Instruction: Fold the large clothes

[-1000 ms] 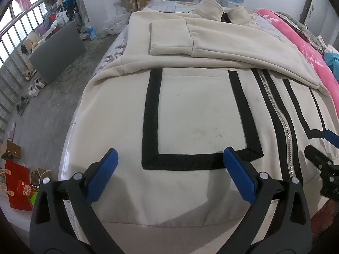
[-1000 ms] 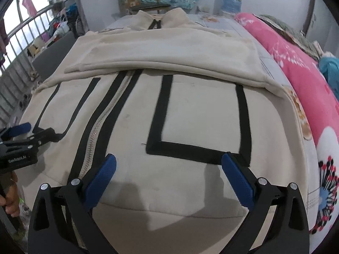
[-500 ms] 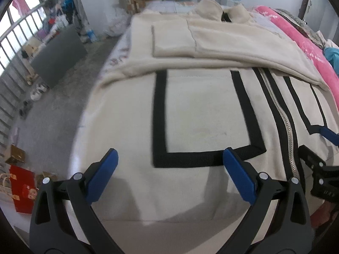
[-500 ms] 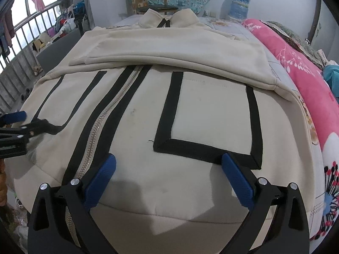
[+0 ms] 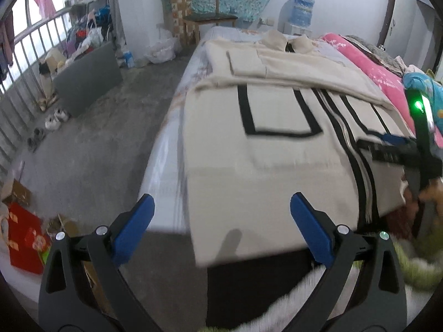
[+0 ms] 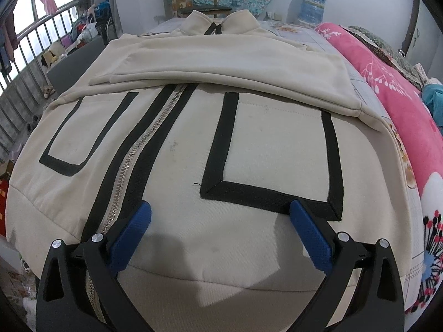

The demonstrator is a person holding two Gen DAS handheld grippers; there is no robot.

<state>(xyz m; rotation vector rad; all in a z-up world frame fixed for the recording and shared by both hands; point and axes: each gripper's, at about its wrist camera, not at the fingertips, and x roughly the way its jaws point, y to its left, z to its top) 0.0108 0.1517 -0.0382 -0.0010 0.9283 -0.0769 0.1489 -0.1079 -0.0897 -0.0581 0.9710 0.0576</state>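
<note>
Jacket [image 6: 249, 144] under right gripper [image 6: 220, 232] (spread wide)

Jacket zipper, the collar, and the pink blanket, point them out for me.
zipper [image 6: 126, 171], right wrist view, middle of the metal teeth
collar [image 6: 235, 22], right wrist view, right flap
pink blanket [image 6: 387, 91], right wrist view, flowered top

Left wrist view: looks forward between the spread fingers of the left gripper [image 5: 220, 217], from off the near left corner of the bed [image 5: 163, 149], pulled back and high, taking in floor to its left.
Right wrist view: looks forward along the right gripper [image 6: 220, 222], low and close over the jacket [image 6: 249, 144], facing its collar.
Shared: the jacket's zipper [image 5: 351, 149], both black-trimmed pockets, the pink blanket [image 6: 393, 88] and the far chair.
Cross-sight: the right gripper appears ahead and right of the left tool.
</note>
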